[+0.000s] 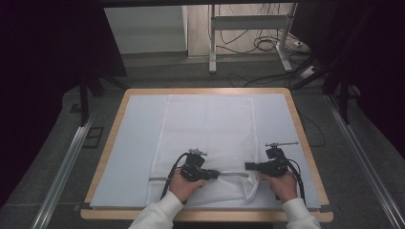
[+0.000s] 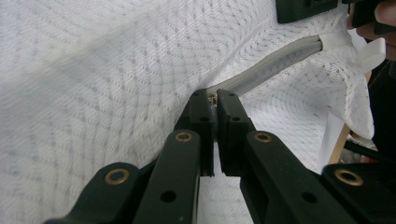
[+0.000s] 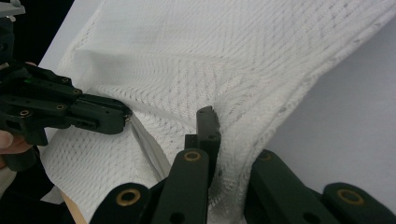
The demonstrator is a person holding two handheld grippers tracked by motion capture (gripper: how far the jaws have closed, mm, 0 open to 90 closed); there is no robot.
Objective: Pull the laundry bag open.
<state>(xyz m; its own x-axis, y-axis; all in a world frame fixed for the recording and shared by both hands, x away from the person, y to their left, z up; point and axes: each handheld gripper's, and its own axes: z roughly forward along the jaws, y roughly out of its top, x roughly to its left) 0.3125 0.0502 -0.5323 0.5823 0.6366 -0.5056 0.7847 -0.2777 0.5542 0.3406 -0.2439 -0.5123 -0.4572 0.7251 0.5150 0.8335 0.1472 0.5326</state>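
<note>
A white mesh bag (image 1: 205,129) lies flat on a pale mat (image 1: 136,143), with a grey zipper (image 1: 234,174) along its near end. My left gripper (image 1: 217,174) points right and is shut on the small metal zipper pull (image 2: 213,99) at the end of the grey zipper (image 2: 275,63). My right gripper (image 1: 248,166) points left and is shut on the bag's mesh fabric (image 3: 233,154) at the near right corner. The mesh drapes over one jaw and hides it. In the right gripper view the left gripper (image 3: 122,116) shows at the left, holding the zipper (image 3: 149,151).
The mat covers a wooden table (image 1: 107,143) with rounded corners. Metal rails (image 1: 62,167) run along the floor on both sides. A desk frame (image 1: 248,28) and cables (image 1: 267,45) stand beyond the far edge. A person's hands in white sleeves (image 1: 157,214) come in from the bottom.
</note>
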